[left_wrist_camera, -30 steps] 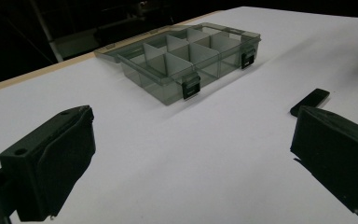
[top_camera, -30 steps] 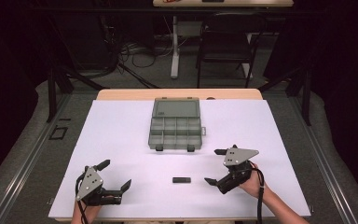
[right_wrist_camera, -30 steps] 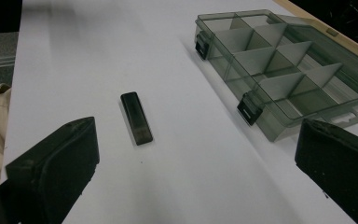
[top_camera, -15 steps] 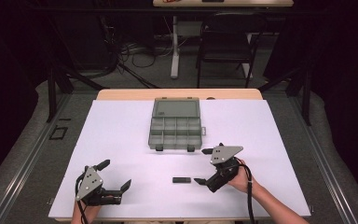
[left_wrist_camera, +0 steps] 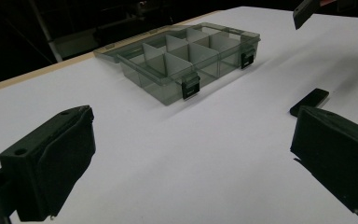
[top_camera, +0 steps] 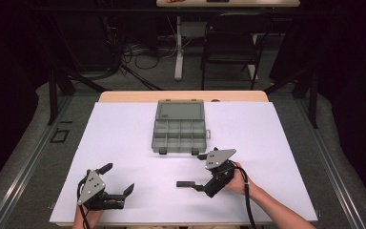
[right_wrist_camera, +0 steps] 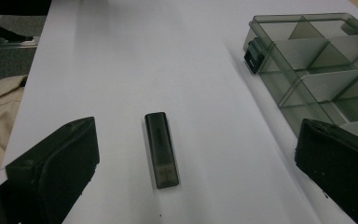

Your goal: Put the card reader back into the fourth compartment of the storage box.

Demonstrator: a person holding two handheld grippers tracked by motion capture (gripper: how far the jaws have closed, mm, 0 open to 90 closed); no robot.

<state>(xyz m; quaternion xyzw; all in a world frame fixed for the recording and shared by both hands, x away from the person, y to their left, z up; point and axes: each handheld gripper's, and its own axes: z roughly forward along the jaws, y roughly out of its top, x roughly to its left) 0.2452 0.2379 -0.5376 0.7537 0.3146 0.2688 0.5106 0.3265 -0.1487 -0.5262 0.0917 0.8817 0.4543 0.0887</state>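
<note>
USB stick (right_wrist_camera: 161, 149): flat on the table, dead ahead of right gripper (right_wrist_camera: 196, 163), long axis running away from it, centred between wide-spread jaws (left gripper (top_camera: 116, 183) farther, likewise wide).

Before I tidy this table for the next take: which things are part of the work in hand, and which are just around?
In the job:
- black USB stick, flat on the white sheet, ahead of the open right gripper
- open compartment box, lid back

Just around:
- left gripper, open, idle
- chair and cables beyond the table
</note>
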